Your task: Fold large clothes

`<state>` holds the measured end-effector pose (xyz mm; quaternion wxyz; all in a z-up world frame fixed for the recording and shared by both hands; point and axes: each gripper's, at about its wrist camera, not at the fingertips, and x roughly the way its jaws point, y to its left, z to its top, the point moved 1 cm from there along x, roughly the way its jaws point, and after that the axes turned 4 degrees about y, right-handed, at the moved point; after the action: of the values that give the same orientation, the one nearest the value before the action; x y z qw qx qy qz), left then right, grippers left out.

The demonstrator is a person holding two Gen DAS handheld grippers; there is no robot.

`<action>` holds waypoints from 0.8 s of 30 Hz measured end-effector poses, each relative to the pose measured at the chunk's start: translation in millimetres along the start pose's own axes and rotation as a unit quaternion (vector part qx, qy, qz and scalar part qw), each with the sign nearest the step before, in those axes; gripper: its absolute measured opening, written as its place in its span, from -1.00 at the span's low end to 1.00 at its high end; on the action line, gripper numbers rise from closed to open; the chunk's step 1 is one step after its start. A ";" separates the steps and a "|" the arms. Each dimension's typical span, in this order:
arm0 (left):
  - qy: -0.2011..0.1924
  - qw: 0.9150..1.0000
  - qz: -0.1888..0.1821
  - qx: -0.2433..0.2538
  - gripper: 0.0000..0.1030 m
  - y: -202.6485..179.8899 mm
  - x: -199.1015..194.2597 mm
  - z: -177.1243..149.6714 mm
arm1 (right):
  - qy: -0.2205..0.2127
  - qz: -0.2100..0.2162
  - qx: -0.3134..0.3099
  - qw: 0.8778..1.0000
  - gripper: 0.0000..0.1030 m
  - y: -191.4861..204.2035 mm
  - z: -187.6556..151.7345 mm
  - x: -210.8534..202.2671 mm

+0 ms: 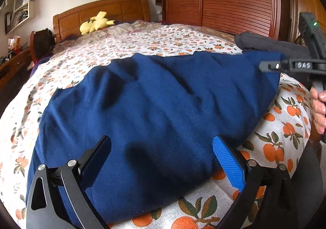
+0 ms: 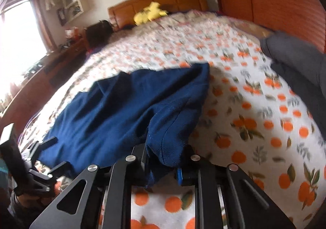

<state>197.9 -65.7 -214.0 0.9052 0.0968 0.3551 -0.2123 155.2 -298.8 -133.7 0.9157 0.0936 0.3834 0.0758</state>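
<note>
Pinching blue garment (image 2: 130, 111), right claw (image 2: 163, 159) only.

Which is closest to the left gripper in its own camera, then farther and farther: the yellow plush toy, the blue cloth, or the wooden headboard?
1. blue cloth, right between the left gripper fingers.
2. yellow plush toy, far up the bed, left.
3. wooden headboard, just behind the toy.

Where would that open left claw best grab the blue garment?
On the near edge of the blue garment, coming in low from the person's side. The left gripper already straddles that edge, open, while the right gripper pinches the right corner, so the edge is free to lift.
</note>
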 end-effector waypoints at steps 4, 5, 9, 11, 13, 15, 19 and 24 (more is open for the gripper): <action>0.003 1.000 0.000 0.000 0.97 0.1 3.1 -1.0 | 0.013 -0.002 0.017 1.000 -0.55 -2.6 2.6 7.3; 0.004 1.000 0.000 0.000 0.97 0.0 3.7 -1.2 | 0.017 -0.001 0.027 0.999 -0.44 -5.7 2.4 10.1; 0.006 1.000 -0.001 0.000 0.97 0.4 5.6 -2.0 | 0.034 0.005 0.056 0.998 -0.34 -15.4 -0.2 20.5; 0.006 1.000 -0.001 0.001 0.97 -0.3 5.4 -2.0 | 0.042 0.002 0.055 0.998 -0.34 -14.8 0.2 23.9; 0.006 1.000 -0.001 0.001 0.98 -0.3 5.6 -2.0 | 0.042 0.002 0.047 0.998 -0.57 -12.1 1.5 24.4; 0.007 1.000 -0.001 0.000 0.98 0.0 5.9 -2.0 | 0.030 0.010 0.035 0.999 -0.67 -7.8 4.5 20.3; -0.004 1.000 -0.006 -0.005 0.95 3.9 -5.2 0.9 | -0.016 0.032 0.002 0.999 -0.72 17.5 20.6 -0.7; -0.026 1.000 -0.007 -0.013 0.95 13.3 -29.5 5.8 | -0.039 0.050 -0.047 0.997 -0.73 55.3 36.0 -11.9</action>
<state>188.0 -46.4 -189.3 0.9139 0.0764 0.3345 -0.2168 168.9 -251.7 -88.0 0.9283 0.0722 0.3387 0.1354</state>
